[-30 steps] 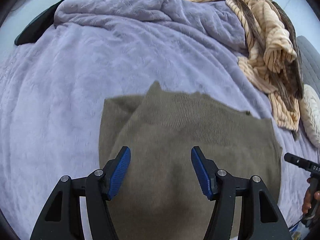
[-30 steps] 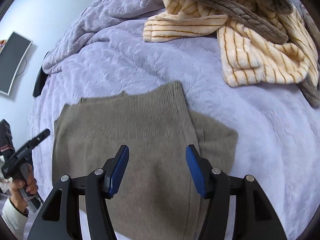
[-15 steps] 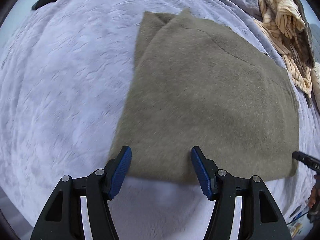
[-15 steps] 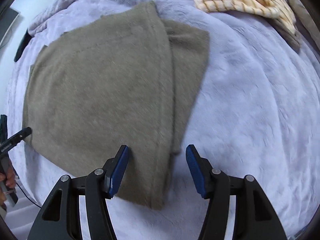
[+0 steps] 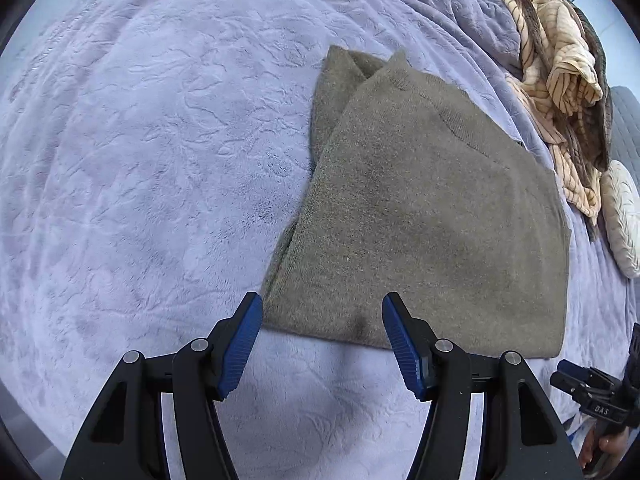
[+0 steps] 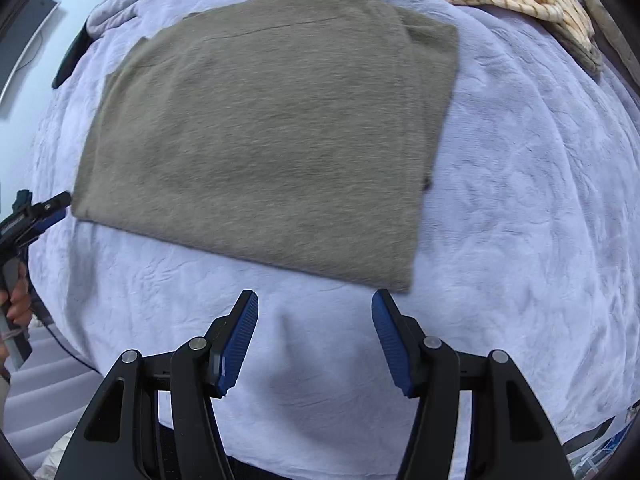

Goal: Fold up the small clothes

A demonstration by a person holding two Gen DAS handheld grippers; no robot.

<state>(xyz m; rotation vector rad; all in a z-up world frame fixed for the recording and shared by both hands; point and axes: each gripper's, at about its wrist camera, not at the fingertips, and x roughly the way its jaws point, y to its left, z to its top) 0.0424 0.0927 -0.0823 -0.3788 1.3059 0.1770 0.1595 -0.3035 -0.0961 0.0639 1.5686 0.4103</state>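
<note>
Lavender plush blanket covers the bed and fills both views; on it lies an olive knit garment, folded into a rough rectangle, with a narrower layer showing from under its edge on the left in the left wrist view and on the right in the right wrist view; a striped cream throw is heaped beyond it near the far edge, and a white cushion sits just past that; a dark screen hangs on the wall at the left of the right wrist view. The left gripper is spread wide and holds nothing; its blue pads frame the near left corner of the garment, whose hem lies between the tips without visible contact. The right gripper is likewise spread and empty, its tips over bare blanket just short of the hem near the garment's right corner. Compared with half a second ago, the garment sits farther up in the right wrist view, so that gripper has drawn back off the cloth; in the left wrist view the garment has shifted right and the hem stays between the tips; a second ago both pairs of tips were well over the cloth.
</note>
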